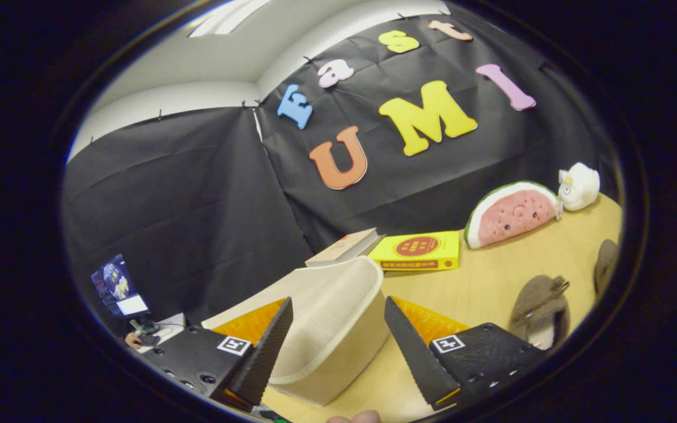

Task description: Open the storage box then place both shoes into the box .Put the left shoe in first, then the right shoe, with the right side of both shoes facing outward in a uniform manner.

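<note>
A beige fabric storage box (332, 329) stands on the wooden table (479, 282), tilted in this view. Its near corner and top flap lie between my fingers. My gripper (341, 346) is open, its fingers spread wide on either side of the box and not visibly pressing on it. Whether the flap is lifted I cannot tell. To the right of the fingers, one brown shoe (541, 308) lies on the table. Beyond it, near the table's right edge, lies the second brown shoe (606, 264), partly cut off.
Behind the box lie a pale book (344, 247) and a yellow book (418, 251). A watermelon plush (512, 214) and a white plush toy (578, 187) rest against the black wall. A small screen (118, 285) stands at the left. A person's fingertip (353, 417) shows below the fingers.
</note>
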